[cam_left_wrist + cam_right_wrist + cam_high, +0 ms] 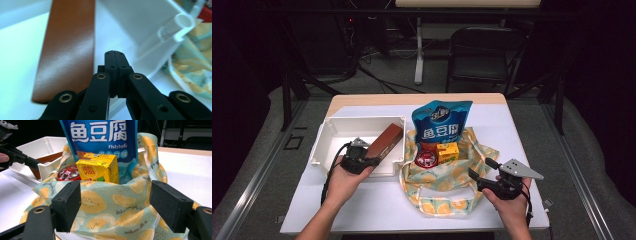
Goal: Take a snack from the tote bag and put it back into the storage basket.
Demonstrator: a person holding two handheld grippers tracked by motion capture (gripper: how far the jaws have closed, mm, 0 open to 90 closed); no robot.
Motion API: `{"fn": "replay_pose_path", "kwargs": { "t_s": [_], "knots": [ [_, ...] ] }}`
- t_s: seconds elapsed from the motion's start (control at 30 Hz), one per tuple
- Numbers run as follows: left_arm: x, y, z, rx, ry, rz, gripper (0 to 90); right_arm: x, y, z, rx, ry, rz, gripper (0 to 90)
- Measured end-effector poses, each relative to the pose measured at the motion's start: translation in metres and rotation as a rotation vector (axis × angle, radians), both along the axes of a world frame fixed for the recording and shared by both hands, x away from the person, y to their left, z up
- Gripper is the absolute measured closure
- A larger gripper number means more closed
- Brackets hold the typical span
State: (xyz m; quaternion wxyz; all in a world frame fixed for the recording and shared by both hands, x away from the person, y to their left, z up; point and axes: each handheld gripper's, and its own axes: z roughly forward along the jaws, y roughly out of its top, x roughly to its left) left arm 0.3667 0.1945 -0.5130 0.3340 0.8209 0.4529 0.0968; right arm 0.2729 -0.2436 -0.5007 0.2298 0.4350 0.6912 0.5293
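A long brown box (pixel 385 141) lies slanted in the white bin (pixel 337 131), along its right wall. My left gripper (pixel 374 161) sits at the box's near end by the bin's front rim. In the left gripper view its jaws (pixel 115 53) are shut with nothing between them, and the brown box (pixel 67 45) lies just to their left. My right gripper (pixel 480 168) stands open at the right side of the fruit-print cloth bag (pixel 447 182). In the right gripper view the gripper (pixel 115 205) faces the bag's cloth (pixel 100 222) without touching it.
The bag holds an upright blue pouch (pixel 442 122), a yellow carton (pixel 447 151) and a round red tin (pixel 426 159). The white-covered table (pixel 377 205) has free room along its front and right. A black chair (pixel 484 50) stands beyond the far edge.
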Motion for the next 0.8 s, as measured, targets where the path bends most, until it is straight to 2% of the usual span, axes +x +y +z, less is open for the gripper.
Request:
{"fn": "replay_pose_path", "kwargs": {
  "t_s": [0.33,0.4,0.43,0.53,0.67,0.8],
  "knots": [
    [0.015,0.021,-0.004,-0.01,-0.013,0.102,90.0,0.001,-0.001,-0.002,-0.006,0.005,-0.014,25.4],
    [0.019,0.022,-0.005,-0.004,-0.012,0.13,90.0,0.001,0.0,-0.003,0.0,0.008,-0.014,25.5],
    [0.022,0.023,-0.007,-0.001,-0.024,0.148,90.0,0.001,0.0,-0.003,-0.001,0.01,-0.014,25.5],
    [0.029,0.026,-0.009,-0.002,-0.015,0.183,90.0,0.001,0.0,-0.004,-0.001,0.012,-0.017,25.6],
    [0.037,0.03,-0.01,-0.013,-0.024,0.241,90.0,0.002,-0.002,-0.004,-0.001,0.016,-0.018,25.6],
    [0.046,0.033,-0.016,-0.029,-0.014,0.289,90.0,0.002,-0.002,-0.005,0.0,0.018,-0.021,25.7]
  ]
}}
